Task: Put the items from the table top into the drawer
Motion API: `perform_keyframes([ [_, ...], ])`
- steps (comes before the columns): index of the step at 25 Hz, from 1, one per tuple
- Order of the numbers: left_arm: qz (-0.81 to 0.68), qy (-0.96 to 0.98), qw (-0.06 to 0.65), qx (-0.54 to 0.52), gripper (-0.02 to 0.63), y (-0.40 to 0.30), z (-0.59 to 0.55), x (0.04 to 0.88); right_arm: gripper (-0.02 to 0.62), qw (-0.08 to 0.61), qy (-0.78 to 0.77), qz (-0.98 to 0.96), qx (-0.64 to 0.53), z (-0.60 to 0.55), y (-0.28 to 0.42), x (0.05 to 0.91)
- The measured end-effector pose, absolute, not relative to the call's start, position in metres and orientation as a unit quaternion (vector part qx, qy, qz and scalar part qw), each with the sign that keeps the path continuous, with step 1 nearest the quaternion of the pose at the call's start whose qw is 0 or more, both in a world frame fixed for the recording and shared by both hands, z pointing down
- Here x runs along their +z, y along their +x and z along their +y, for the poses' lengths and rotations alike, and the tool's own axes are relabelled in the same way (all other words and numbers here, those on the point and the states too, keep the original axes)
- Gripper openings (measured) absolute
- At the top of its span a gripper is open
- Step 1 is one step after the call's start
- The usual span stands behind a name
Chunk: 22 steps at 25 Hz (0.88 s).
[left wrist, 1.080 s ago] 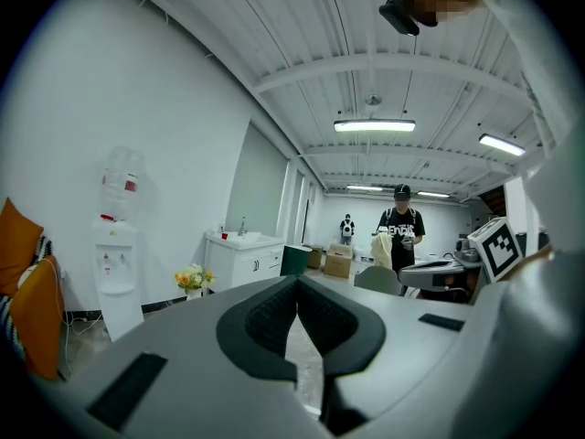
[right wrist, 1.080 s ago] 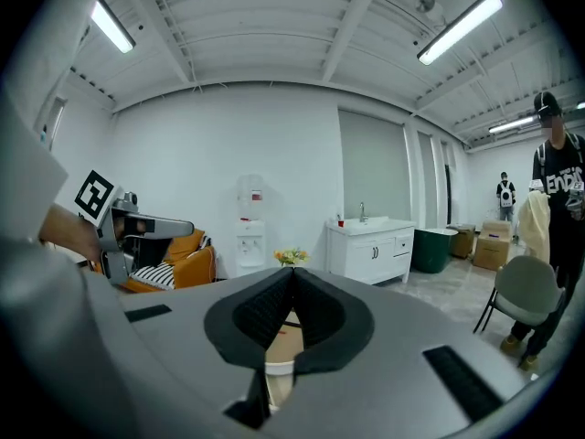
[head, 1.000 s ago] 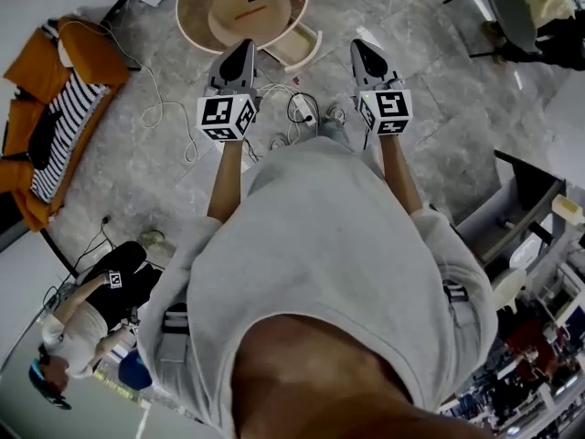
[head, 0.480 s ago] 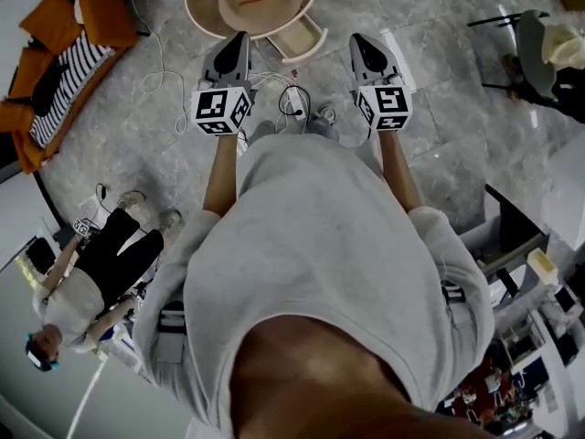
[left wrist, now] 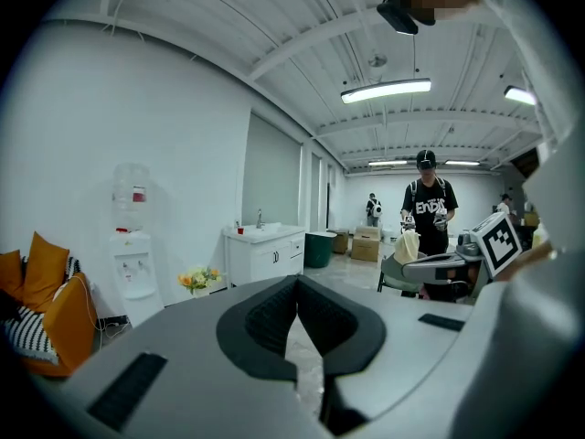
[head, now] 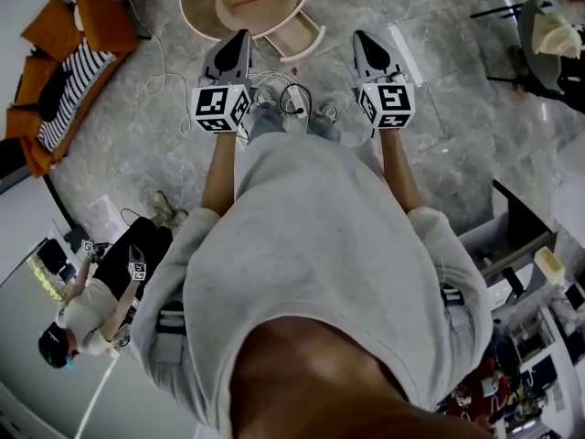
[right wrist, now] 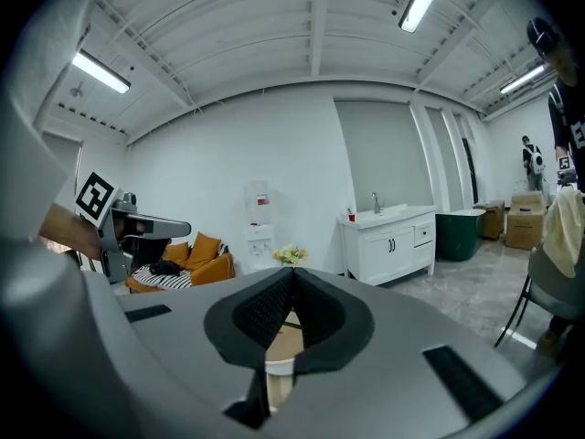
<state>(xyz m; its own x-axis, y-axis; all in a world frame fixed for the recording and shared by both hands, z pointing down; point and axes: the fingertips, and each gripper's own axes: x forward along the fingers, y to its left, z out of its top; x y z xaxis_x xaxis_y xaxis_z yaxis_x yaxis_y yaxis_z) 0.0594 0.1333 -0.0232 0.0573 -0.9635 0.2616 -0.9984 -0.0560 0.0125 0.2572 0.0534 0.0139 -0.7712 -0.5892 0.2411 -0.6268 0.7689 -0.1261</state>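
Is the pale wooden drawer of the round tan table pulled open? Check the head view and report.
Yes: the pale wooden drawer juts out past the edge of the round tan table, its inside open to view.

Table (head: 196, 16) & sofa (head: 105, 26) higher in view vs. before

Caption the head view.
Person holds left gripper and right gripper, both shut and empty, facing a round table with open drawer.
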Motion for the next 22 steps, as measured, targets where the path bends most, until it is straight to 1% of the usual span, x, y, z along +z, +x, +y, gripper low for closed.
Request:
perform_keyframes([
  [5, -0.665, 0.733, 0.099, 0.101, 0.015, 0.055, 0.125, -0.015, 0.023, 0.096, 0.34, -0.929, 0.11, 0.053, 0.255, 0.024],
  [9, -0.652, 0.744, 0.102, 0.105, 0.015, 0.037, 0.119, -0.006, 0.023, 0.104, 0.347, -0.925, 0.113, 0.053, 0.234, 0.032],
  [12, -0.643, 0.752, 0.107, 0.101, 0.015, 0.012, 0.116, 0.0, 0.023, 0.113, 0.354, -0.922, 0.11, 0.052, 0.207, 0.034],
  [16, -0.632, 0.761, 0.115, 0.094, 0.015, -0.037, 0.11, 0.009, 0.023, 0.126, 0.364, -0.917, 0.107, 0.051, 0.158, 0.035],
  [22, -0.603, 0.78, 0.125, 0.114, 0.015, -0.099, 0.111, 0.035, 0.023, 0.151, 0.387, -0.904, 0.104, 0.052, 0.095, 0.041],
])
